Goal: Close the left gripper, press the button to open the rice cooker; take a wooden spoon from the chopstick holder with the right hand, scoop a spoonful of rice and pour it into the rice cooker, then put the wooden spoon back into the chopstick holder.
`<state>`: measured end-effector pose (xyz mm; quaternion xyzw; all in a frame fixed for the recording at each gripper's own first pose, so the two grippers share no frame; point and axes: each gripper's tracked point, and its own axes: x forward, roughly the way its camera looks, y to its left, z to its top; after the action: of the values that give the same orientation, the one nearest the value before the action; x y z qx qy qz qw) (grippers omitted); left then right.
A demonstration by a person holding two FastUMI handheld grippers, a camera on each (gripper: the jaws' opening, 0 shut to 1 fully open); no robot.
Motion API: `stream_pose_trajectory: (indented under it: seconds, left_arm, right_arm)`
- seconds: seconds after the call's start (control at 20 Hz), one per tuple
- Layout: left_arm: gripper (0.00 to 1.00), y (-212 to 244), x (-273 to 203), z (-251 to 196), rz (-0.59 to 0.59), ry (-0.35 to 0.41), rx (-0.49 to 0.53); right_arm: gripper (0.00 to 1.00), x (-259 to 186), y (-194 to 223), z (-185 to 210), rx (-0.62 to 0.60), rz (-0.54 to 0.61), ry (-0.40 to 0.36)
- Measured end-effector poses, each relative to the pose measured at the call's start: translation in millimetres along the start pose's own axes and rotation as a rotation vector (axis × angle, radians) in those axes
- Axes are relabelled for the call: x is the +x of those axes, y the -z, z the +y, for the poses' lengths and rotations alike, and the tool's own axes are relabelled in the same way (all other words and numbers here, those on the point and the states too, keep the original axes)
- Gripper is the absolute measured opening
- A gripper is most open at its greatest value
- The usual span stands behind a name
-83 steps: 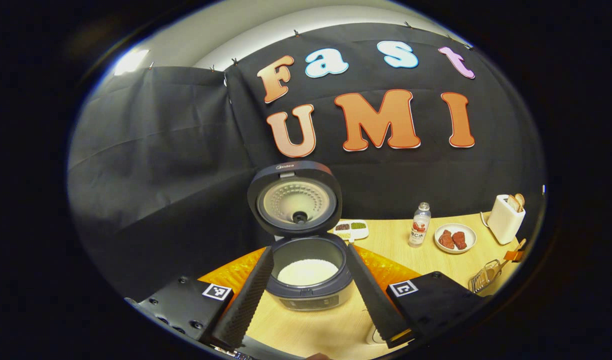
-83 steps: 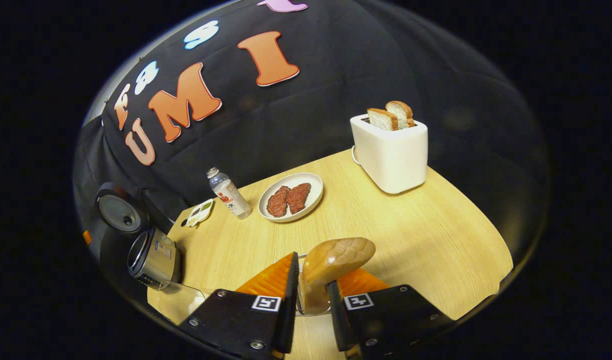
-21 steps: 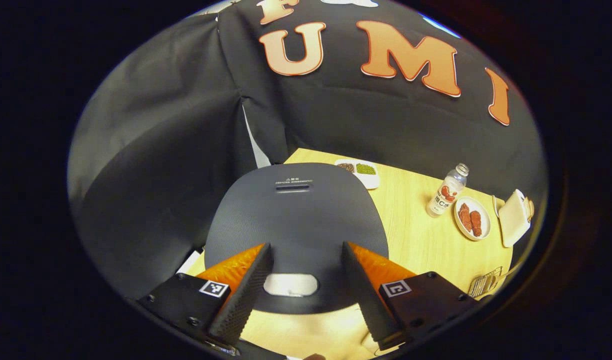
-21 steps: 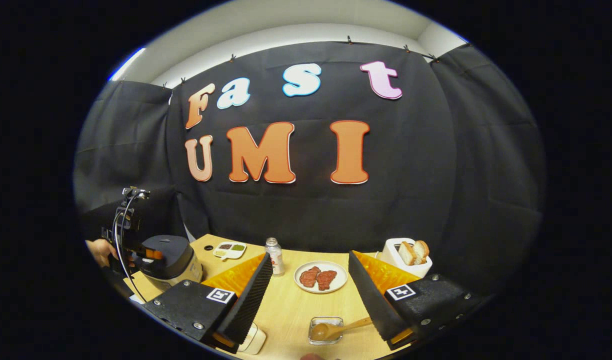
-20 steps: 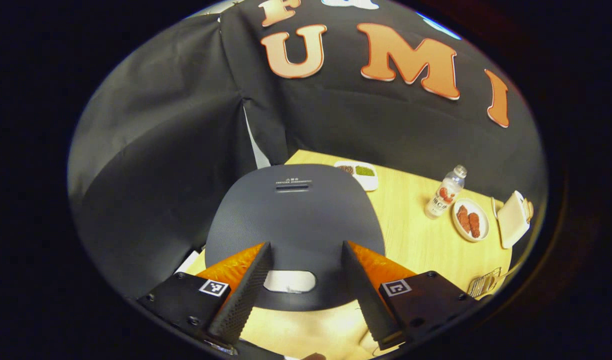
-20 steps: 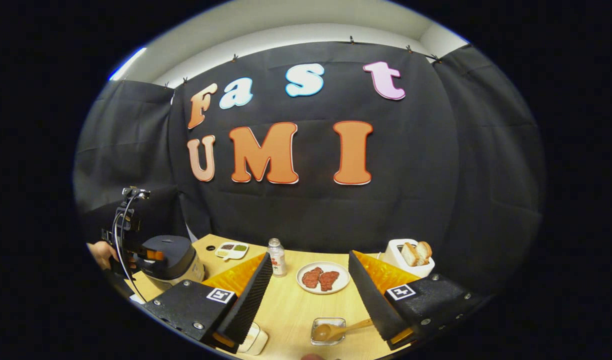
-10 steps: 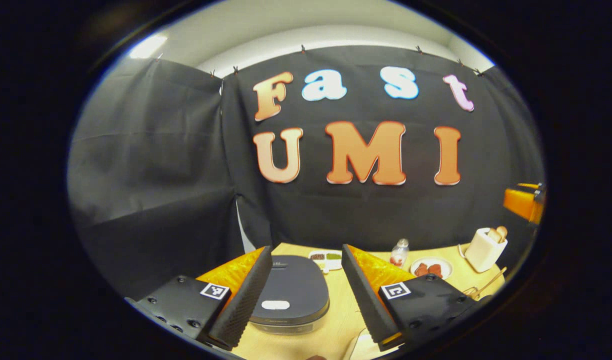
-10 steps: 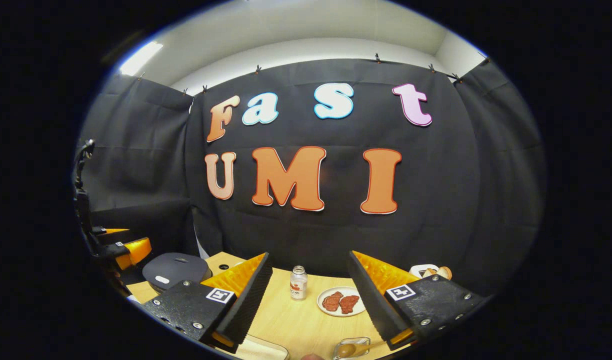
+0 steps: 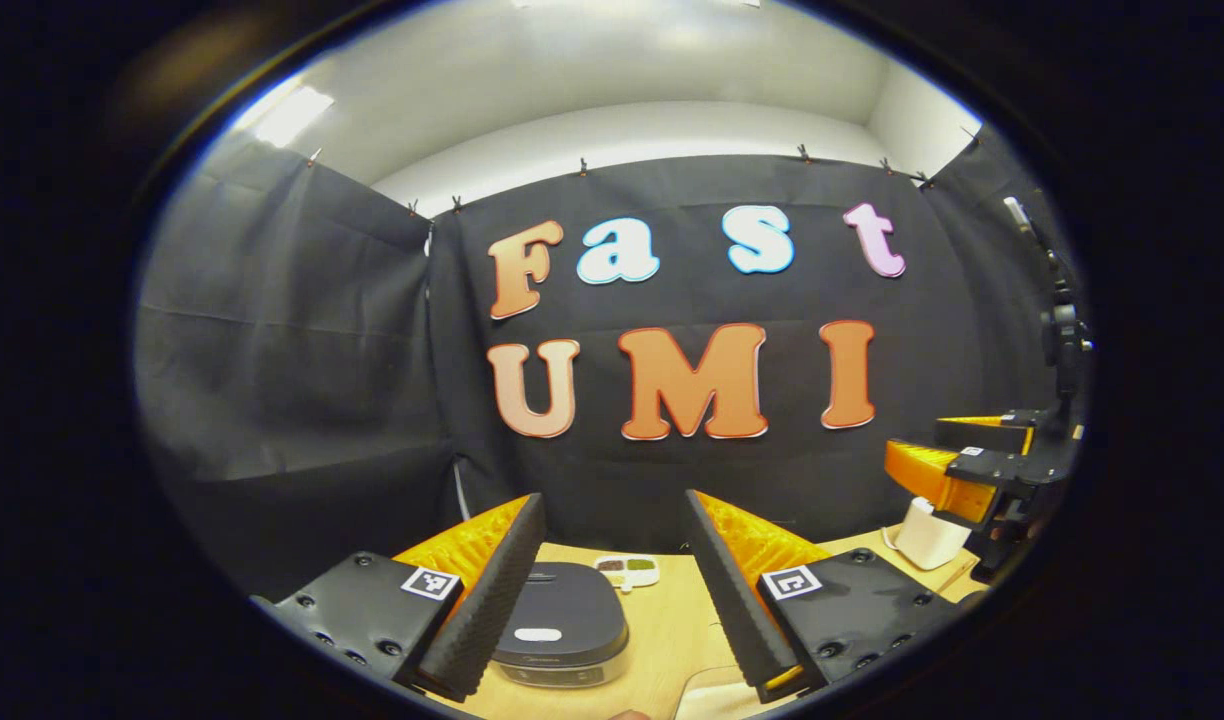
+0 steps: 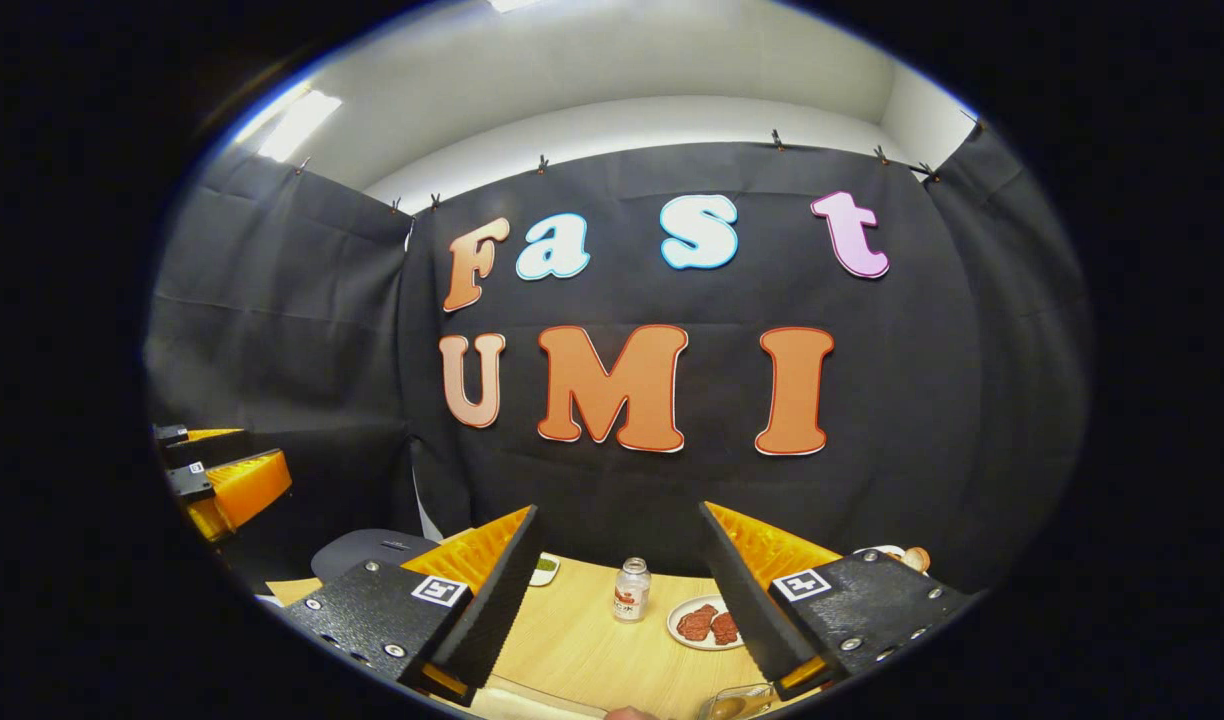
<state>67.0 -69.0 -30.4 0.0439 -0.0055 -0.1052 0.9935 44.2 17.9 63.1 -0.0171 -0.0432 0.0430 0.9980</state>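
Left gripper view: we see the left gripper (image 9: 604, 590) at bottom centre, fingers spread wide with nothing between them. Between the fingers, low in the frame, sits the rice cooker (image 9: 560, 622) with its lid down, on the wooden table (image 9: 662, 640). Just behind it, a small white divided dish (image 9: 627, 571). At right edge, the right gripper (image 9: 922, 455) hangs above the table, fingers apart and empty, with a white toaster (image 9: 929, 535) below it.

Right gripper view: at left edge we see the left gripper (image 10: 227, 470) raised, jaws parted. Lower left, the dark cooker lid (image 10: 372, 552) peeks out behind our own finger. Bottom centre, the right gripper (image 10: 617, 600) is wide open, gripping nothing. Between its fingers: a small bottle (image 10: 630, 590), then a plate (image 10: 694, 634) with two pieces of meat. At bottom edge, the wooden spoon (image 10: 732, 708) lies in the clear chopstick holder (image 10: 717, 704), only partly in frame.
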Motion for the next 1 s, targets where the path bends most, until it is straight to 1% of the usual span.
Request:
stream_pose_trajectory:
  seconds: [0.05, 0.2, 0.25, 0.3, 0.35, 0.4, 0.7, 0.9, 0.95, 1.0]
  left_arm:
    - [0.94, 0.4, -2.7, 3.4, 0.001, -0.009, 0.007]
    - [0.96, -3.4, -5.6, -0.4, -0.017, -0.007, 0.017]
    - [0.96, -3.4, -4.1, -1.6, -0.015, -0.009, 0.028]
    - [0.96, -2.5, -3.8, -2.2, -0.011, -0.011, 0.034]
    - [0.96, -2.5, -2.6, -5.2, -0.015, -0.002, 0.035]
    - [0.96, -3.6, -0.9, -4.5, -0.016, -0.005, 0.035]
    - [0.96, -15.0, 4.8, -1.6, -0.045, -0.025, 0.028]
    - [0.96, -17.9, 5.2, -4.9, -0.053, -0.018, 0.016]
    - [0.96, -18.5, 5.4, -3.5, -0.054, -0.021, 0.015]
    - [0.96, -18.1, 6.3, -3.7, -0.053, -0.020, 0.016]
  right_arm:
    - [1.00, -1.6, -0.6, 0.6, 0.004, -0.007, 0.001]
    - [1.00, -4.9, 5.6, -0.7, -0.019, -0.015, 0.007]
    - [0.95, -5.5, 10.5, -2.4, -0.027, -0.007, 0.011]
    - [0.95, -6.8, 12.9, -3.1, -0.025, 0.000, 0.011]
    - [1.00, -5.9, 11.9, -2.5, -0.020, -0.001, 0.011]
    - [0.96, -4.6, 9.9, -4.3, -0.015, -0.003, 0.017]
    - [0.95, -2.4, 5.4, -12.6, 0.001, -0.016, 0.030]
    - [0.95, -1.4, 1.0, -6.8, -0.009, -0.027, 0.021]
    - [1.00, -1.7, 0.2, -5.7, -0.011, -0.031, 0.017]
    - [0.95, -2.4, -1.5, -4.5, -0.015, -0.032, 0.014]
